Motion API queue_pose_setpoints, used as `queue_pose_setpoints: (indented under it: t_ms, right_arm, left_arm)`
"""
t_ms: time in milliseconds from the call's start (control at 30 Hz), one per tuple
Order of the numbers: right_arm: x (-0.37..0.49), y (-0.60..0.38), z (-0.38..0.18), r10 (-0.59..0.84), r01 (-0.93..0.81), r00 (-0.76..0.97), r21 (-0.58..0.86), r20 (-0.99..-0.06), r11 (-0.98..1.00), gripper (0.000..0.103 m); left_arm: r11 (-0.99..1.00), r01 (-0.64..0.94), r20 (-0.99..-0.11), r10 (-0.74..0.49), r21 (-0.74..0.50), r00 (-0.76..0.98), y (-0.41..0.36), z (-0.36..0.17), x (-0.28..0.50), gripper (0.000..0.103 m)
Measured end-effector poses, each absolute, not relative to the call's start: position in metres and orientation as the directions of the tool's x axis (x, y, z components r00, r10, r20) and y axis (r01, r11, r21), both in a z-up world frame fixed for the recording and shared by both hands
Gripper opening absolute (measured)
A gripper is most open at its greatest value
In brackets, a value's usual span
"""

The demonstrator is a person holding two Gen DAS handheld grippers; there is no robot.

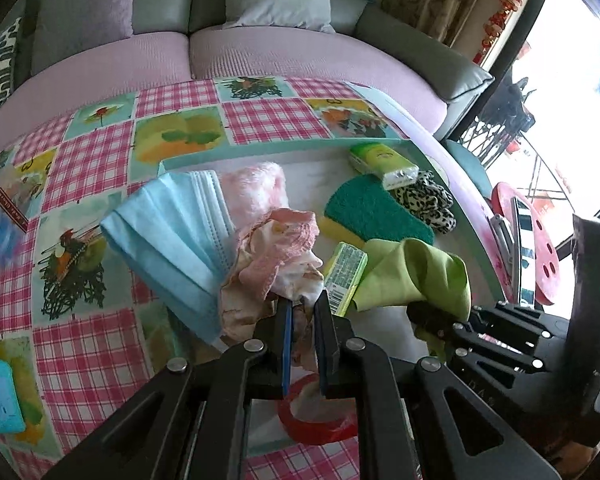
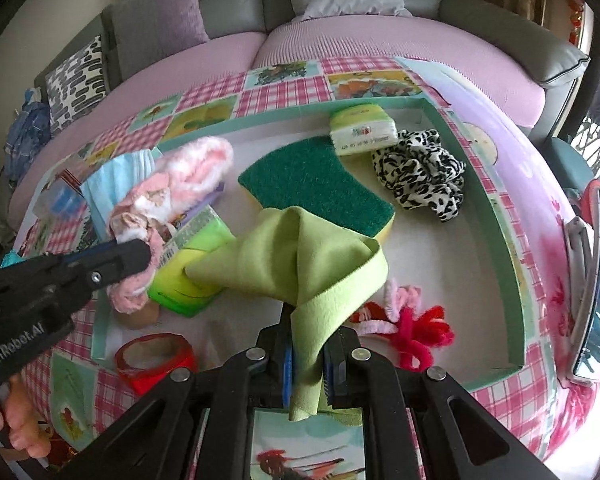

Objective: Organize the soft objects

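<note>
My left gripper [image 1: 305,309] is shut on a crumpled pink lacy cloth [image 1: 276,248], over the near left part of a shallow teal-rimmed tray [image 1: 284,146]. In the right wrist view that left gripper [image 2: 140,254] reaches in from the left, with the pink cloth [image 2: 136,216] bunched at its tips. My right gripper [image 2: 308,322] is shut on a light green cloth [image 2: 300,256], which drapes forward onto a tissue pack [image 2: 188,272]. The right gripper [image 1: 432,320] and the green cloth [image 1: 416,272] also show at the right of the left wrist view.
The tray [image 2: 300,114] holds a green sponge [image 2: 316,184], a leopard scrunchie [image 2: 420,172], a second tissue pack [image 2: 360,128], a pink fluffy item [image 2: 196,164] and pipe-cleaner shapes [image 2: 408,324]. A blue mask [image 1: 172,236] overhangs its left rim. Red tape [image 2: 156,360] lies in front of the tray. A sofa [image 1: 260,52] stands behind.
</note>
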State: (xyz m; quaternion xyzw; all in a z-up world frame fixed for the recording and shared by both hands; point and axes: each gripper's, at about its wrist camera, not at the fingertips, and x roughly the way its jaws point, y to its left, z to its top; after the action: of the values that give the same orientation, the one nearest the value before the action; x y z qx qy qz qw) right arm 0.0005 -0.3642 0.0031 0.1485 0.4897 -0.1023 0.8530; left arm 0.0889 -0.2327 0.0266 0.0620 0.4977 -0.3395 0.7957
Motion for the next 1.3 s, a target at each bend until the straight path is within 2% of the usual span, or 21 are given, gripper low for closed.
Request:
queue_pose_setpoints:
  t_ms: [100,267,333,400,433,533,600,633,700,767,833,867,900,933,967,1067,1167,1300]
  right_arm:
    - [0.003,-0.364,0.001,-0.03,0.317,0.495,0.149,-0.868,0.937,0.015]
    - [0.005,-0.361,0.003,-0.046,0.313,0.488,0.126,-0.872,0.941,0.015]
    - [0.004,-0.359,0.006,-0.054,0.309,0.485,0.114,-0.873,0.944,0.017]
    - [0.004,-0.358,0.007,-0.063,0.31,0.482,0.103,-0.874,0.945,0.022]
    - [0.004,-0.358,0.009,-0.065,0.31,0.48,0.1,-0.875,0.945,0.028]
    - [0.003,-0.355,0.013,-0.077,0.307,0.477,0.084,-0.876,0.948,0.058]
    - [0.002,-0.353,0.016,-0.084,0.305,0.475,0.074,-0.876,0.95,0.06]
    - [0.002,-0.351,0.018,-0.088,0.303,0.475,0.068,-0.876,0.95,0.061]
    - [0.001,-0.348,0.021,-0.096,0.296,0.471,0.054,-0.877,0.954,0.068]
    - [0.001,-0.345,0.024,-0.111,0.293,0.468,0.036,-0.877,0.955,0.079]
    - [0.0,-0.341,0.028,-0.122,0.291,0.472,0.024,-0.873,0.956,0.087]
    - [-0.001,-0.339,0.031,-0.123,0.289,0.475,0.022,-0.871,0.957,0.092]
    - [-0.002,-0.336,0.033,-0.124,0.285,0.477,0.02,-0.87,0.958,0.095]
    - [-0.002,-0.334,0.035,-0.126,0.283,0.478,0.016,-0.869,0.959,0.1]
    - [-0.002,-0.331,0.037,-0.13,0.28,0.476,0.01,-0.87,0.96,0.102]
    - [-0.005,-0.321,0.042,-0.134,0.268,0.483,0.0,-0.865,0.964,0.103]
    - [-0.007,-0.31,0.046,-0.135,0.258,0.483,-0.007,-0.865,0.966,0.103]
    - [-0.01,-0.295,0.05,-0.136,0.244,0.487,-0.015,-0.863,0.97,0.103]
  left_arm:
    - [0.759,0.599,-0.833,-0.488,-0.257,0.261,-0.229,0.027,0.09,0.013]
    - [0.759,0.597,-0.835,-0.487,-0.261,0.254,-0.225,0.031,0.086,0.033]
    - [0.759,0.599,-0.836,-0.485,-0.257,0.255,-0.223,0.034,0.084,0.044]
    - [0.759,0.601,-0.836,-0.483,-0.251,0.26,-0.221,0.038,0.081,0.047]
    - [0.758,0.602,-0.834,-0.485,-0.25,0.264,-0.218,0.041,0.079,0.048]
    - [0.763,0.6,-0.832,-0.482,-0.243,0.276,-0.212,0.048,0.076,0.05]
    - [0.766,0.597,-0.829,-0.48,-0.237,0.287,-0.207,0.052,0.074,0.052]
    - [0.773,0.59,-0.828,-0.476,-0.233,0.296,-0.202,0.055,0.073,0.057]
    - [0.784,0.578,-0.827,-0.468,-0.227,0.31,-0.196,0.057,0.072,0.062]
    - [0.795,0.567,-0.828,-0.456,-0.215,0.326,-0.187,0.059,0.071,0.063]
    - [0.816,0.547,-0.832,-0.428,-0.188,0.352,-0.177,0.06,0.07,0.066]
    - [0.827,0.535,-0.833,-0.413,-0.175,0.367,-0.173,0.06,0.069,0.07]
    - [0.841,0.517,-0.832,-0.396,-0.158,0.39,-0.166,0.06,0.069,0.082]
    - [0.85,0.505,-0.829,-0.387,-0.151,0.403,-0.161,0.06,0.069,0.088]
    - [0.862,0.486,-0.826,-0.373,-0.141,0.422,-0.153,0.06,0.069,0.088]
    - [0.895,0.43,-0.826,-0.327,-0.115,0.46,-0.131,0.06,0.07,0.088]
    - [0.918,0.386,-0.826,-0.29,-0.096,0.484,-0.113,0.059,0.069,0.095]
    - [0.938,0.337,-0.819,-0.257,-0.083,0.513,-0.09,0.06,0.065,0.095]
